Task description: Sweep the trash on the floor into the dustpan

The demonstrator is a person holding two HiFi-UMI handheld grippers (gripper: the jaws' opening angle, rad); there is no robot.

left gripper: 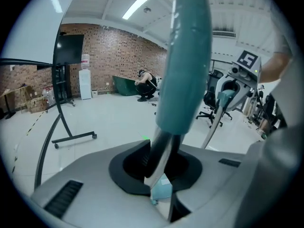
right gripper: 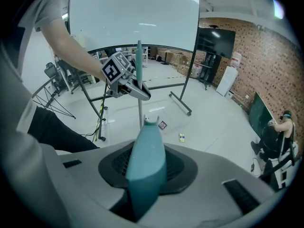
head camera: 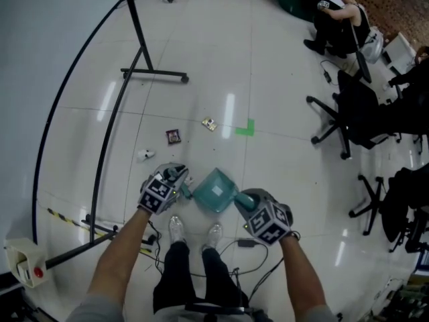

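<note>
We hold the left tool pinched on the metal shaft of a broom handle, just below its teal grip. The right tool is pinched on the teal dustpan handle. Both pairs of jaws press on what they carry. The teal dustpan sits low between the two tools, just ahead of our shoes; we cannot tell whether it touches the floor. We cannot make out the broom's brush end. The trash lies ahead of the left tool, apart from the dustpan. Nearest is a white crumpled scrap, then a dark square packet, then a small yellowish wrapper. A green tape corner marks the floor ahead of the right tool. Farther beyond the left tool stands a black wheeled stand. Far off on the right tool's side are office chairs and a seated person.
</note>
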